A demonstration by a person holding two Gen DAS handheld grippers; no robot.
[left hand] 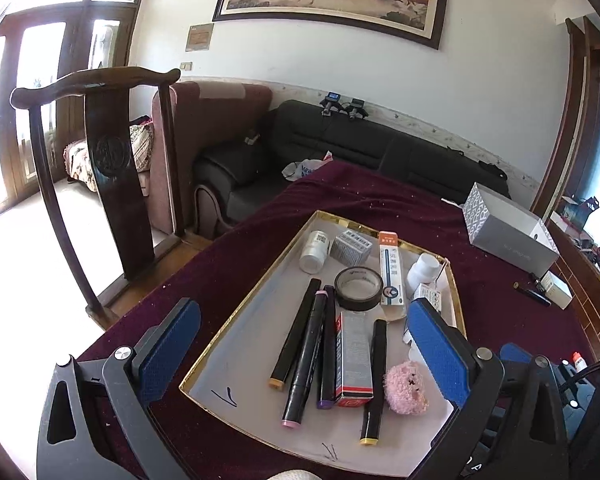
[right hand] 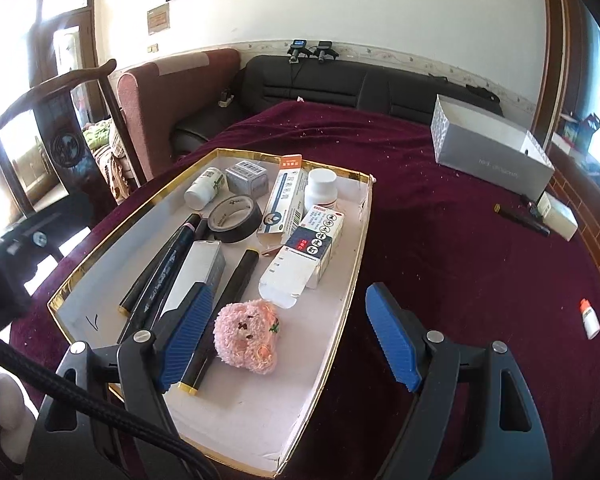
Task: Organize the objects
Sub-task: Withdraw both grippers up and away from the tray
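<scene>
Over the tray (right hand: 352, 264), we find both grippers (left hand: 296, 344) (right hand: 288, 340) spread and empty; the right pad risks snagging the near markers (right hand: 216, 316) beside the plush (right hand: 246, 334).

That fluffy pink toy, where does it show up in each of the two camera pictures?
Left wrist view: the pink toy lies low and right of centre in the tray, just right of the markers.
Right wrist view: it lies low and centre-left, just right of the gripper's left finger.
Shared landmark: the black tape roll, farther back in the tray in both views.
</scene>
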